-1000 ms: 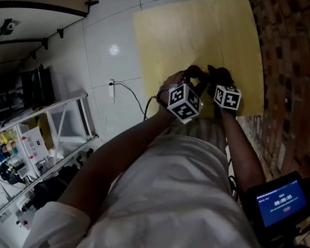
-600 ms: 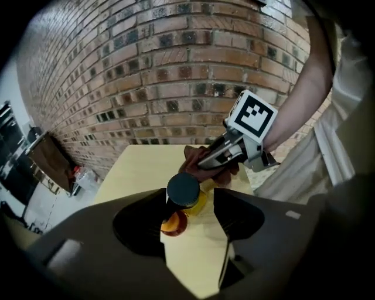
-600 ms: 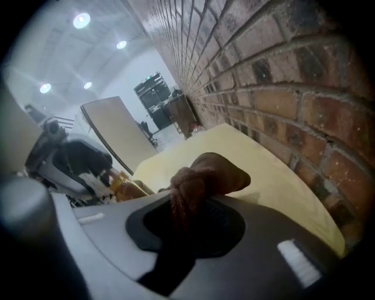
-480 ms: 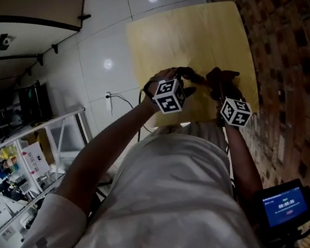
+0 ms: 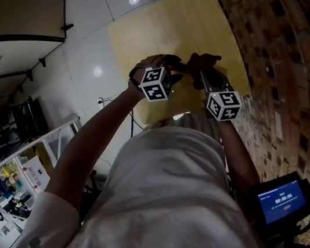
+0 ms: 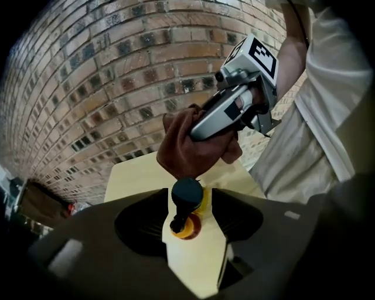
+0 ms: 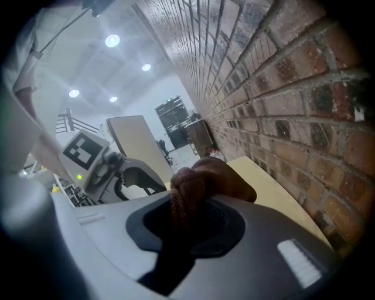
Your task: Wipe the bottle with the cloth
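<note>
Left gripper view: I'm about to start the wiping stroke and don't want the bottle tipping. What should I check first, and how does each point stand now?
1. Bottle between the left gripper's jaws: ok.
2. Left gripper firm on the bottle: not ok. Its jaws are closing, but bare table shows beside the bottle.
3. Cloth clamped in the right gripper: ok.
4. Cloth touching the bottle: cannot tell. It hangs just beyond the bottle's top.
5. Bottle's base resting on the table: cannot tell from this steep angle.
</note>
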`<state>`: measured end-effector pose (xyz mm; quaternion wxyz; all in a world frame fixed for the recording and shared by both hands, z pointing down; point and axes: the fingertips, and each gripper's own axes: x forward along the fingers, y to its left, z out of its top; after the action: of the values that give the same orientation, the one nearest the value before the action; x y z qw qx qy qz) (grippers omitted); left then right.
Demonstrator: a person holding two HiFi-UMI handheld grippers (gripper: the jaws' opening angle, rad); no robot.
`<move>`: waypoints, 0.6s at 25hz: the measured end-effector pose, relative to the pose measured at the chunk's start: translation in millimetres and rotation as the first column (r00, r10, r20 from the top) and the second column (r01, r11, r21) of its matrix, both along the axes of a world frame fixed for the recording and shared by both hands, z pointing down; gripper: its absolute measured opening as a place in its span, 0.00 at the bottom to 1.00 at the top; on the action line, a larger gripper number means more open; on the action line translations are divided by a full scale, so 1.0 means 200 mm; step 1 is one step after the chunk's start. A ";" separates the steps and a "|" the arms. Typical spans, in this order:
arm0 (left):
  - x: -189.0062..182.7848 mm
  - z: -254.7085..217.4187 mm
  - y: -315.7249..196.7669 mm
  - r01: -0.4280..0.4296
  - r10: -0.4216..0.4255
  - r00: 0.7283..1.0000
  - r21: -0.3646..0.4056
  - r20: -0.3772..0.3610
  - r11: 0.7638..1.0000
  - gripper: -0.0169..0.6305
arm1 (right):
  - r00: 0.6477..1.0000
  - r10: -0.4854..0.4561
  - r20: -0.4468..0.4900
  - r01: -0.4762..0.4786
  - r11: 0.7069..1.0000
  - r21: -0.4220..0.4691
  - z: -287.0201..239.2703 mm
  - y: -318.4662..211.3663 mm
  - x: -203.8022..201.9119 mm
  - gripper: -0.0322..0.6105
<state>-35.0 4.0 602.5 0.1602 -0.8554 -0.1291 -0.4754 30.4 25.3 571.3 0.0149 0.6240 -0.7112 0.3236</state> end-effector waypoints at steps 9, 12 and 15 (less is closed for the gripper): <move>0.05 0.01 -0.02 0.020 -0.019 1.000 -0.044 0.025 0.999 0.31 | 0.985 -0.171 -0.040 0.172 0.985 0.032 -0.05 -0.01 -0.18 0.15; 0.06 0.01 -0.01 0.114 -0.111 0.993 -0.075 0.042 0.991 0.30 | 0.950 -0.308 -0.046 0.308 0.951 -0.007 0.02 0.02 -0.31 0.15; 0.05 -0.01 -0.02 0.197 -0.192 0.979 -0.079 0.067 0.977 0.30 | 0.940 -0.341 -0.009 0.341 0.940 -0.032 0.06 0.02 -0.36 0.15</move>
<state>-25.3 0.5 599.7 0.0724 -0.8555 -0.0698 -0.5079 -41.2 28.9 584.2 0.0852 0.4934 -0.8033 0.3224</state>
